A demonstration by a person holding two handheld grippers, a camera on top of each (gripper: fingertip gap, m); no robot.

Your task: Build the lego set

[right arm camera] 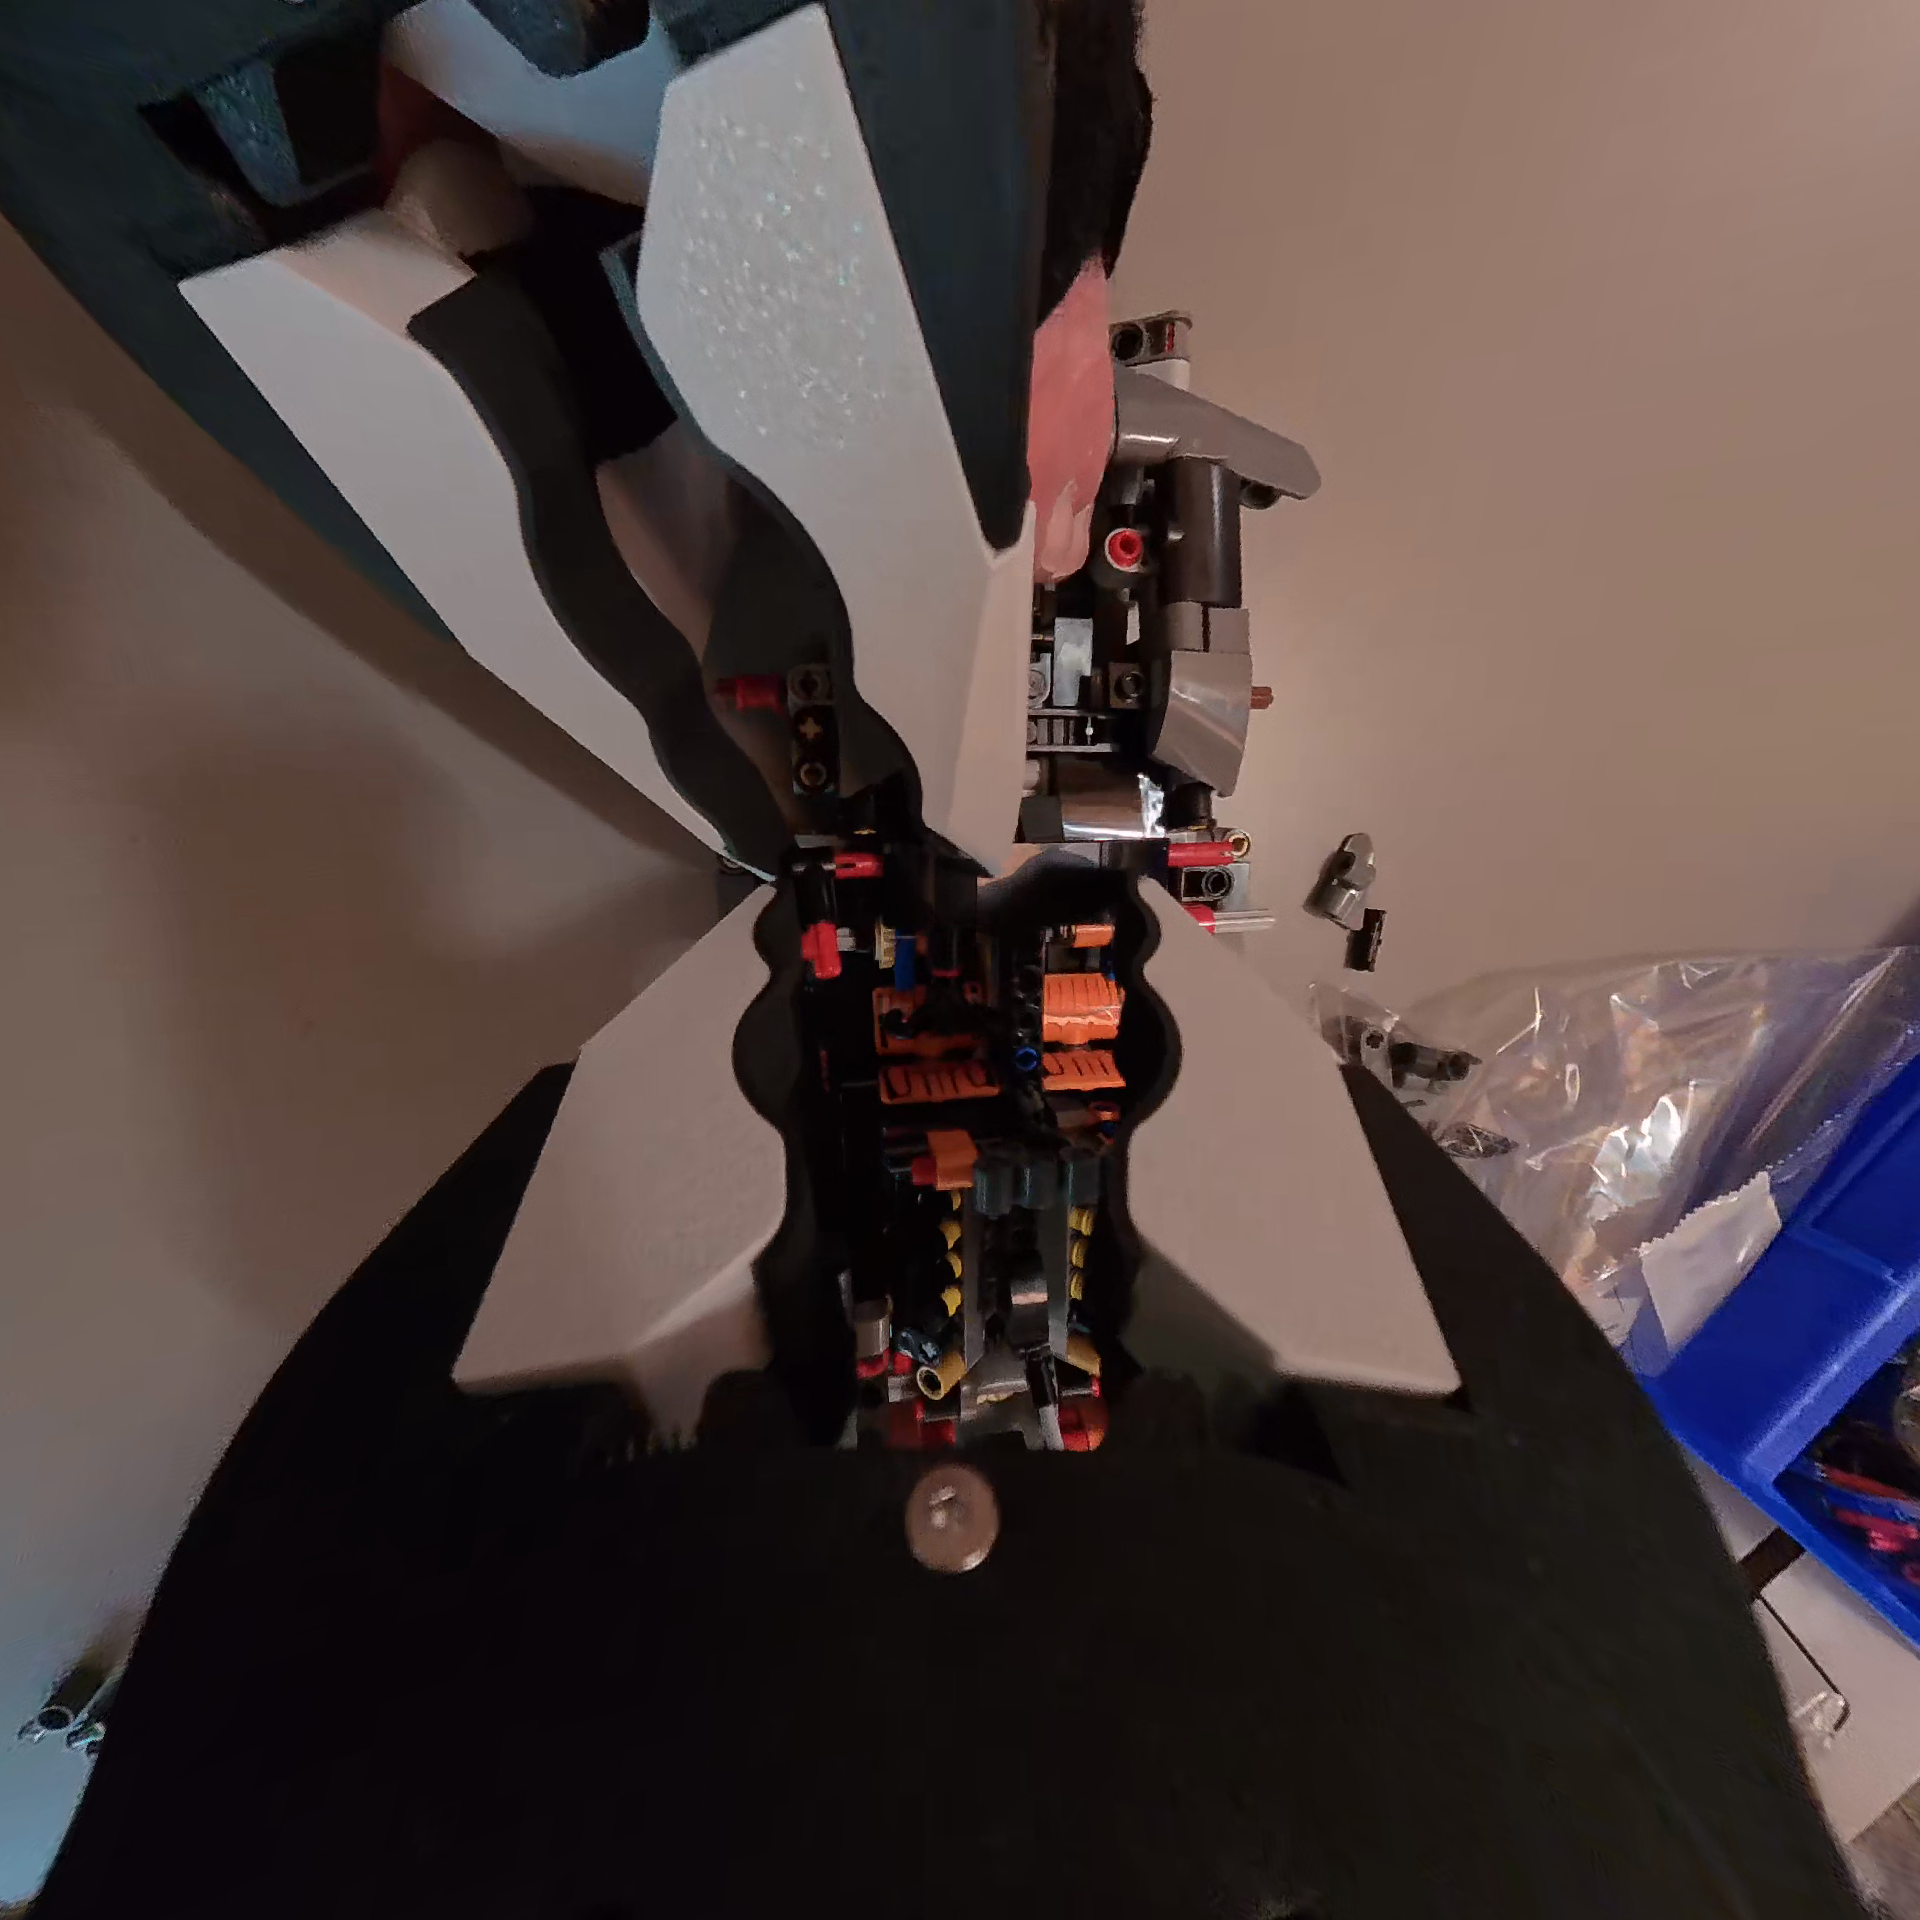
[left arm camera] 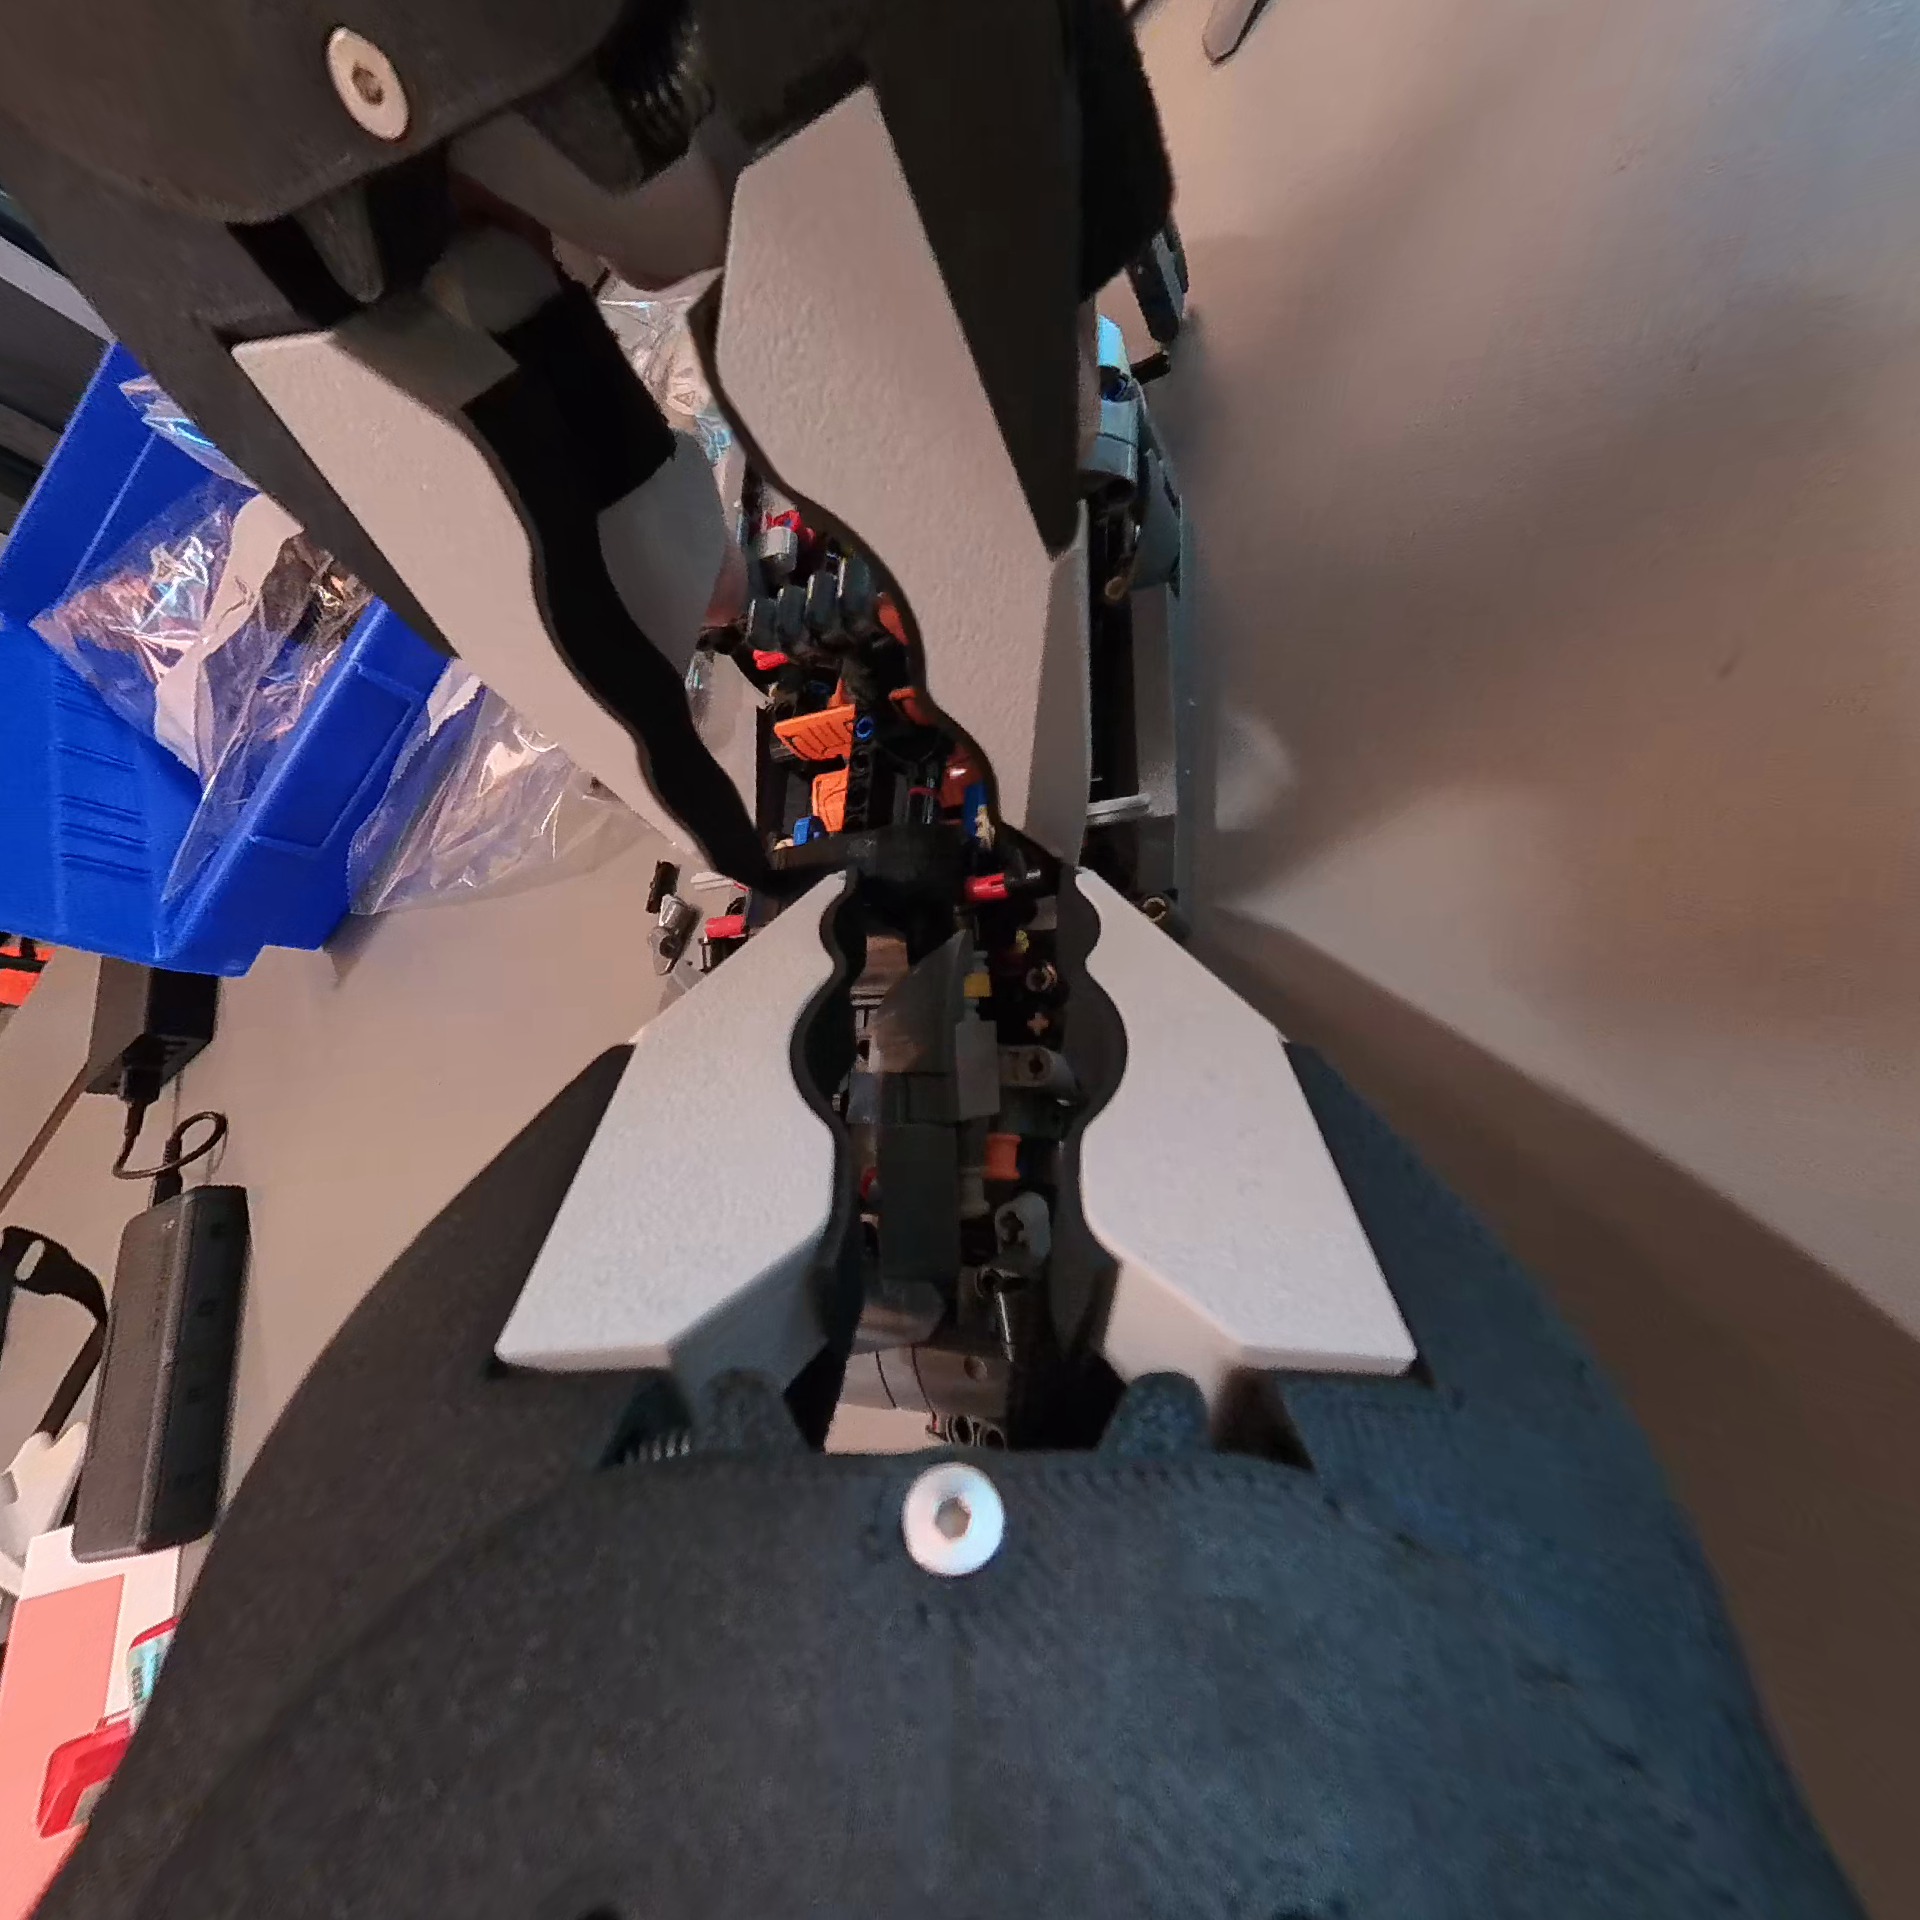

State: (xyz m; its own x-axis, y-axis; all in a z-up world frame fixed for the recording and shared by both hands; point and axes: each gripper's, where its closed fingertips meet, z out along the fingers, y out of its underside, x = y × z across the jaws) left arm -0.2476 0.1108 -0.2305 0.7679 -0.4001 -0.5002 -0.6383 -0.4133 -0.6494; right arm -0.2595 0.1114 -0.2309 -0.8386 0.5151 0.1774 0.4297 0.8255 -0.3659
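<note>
My left gripper (left arm camera: 961,883) and right gripper (right arm camera: 951,894) each clench opposite ends of the brick-built model (right arm camera: 997,1049) above the table (right arm camera: 260,935). Only my left view shows the power adapter (left arm camera: 166,1361); both show the blue bin (left arm camera: 156,790).

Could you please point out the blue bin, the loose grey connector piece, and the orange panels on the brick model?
Blue bin (left arm camera: 94,748): left wrist view, its side wall.
Grey connector (right arm camera: 1343,878): right wrist view, its middle.
Orange panels (right arm camera: 1081,1006): right wrist view, upper right panel's ribbed face.
</note>
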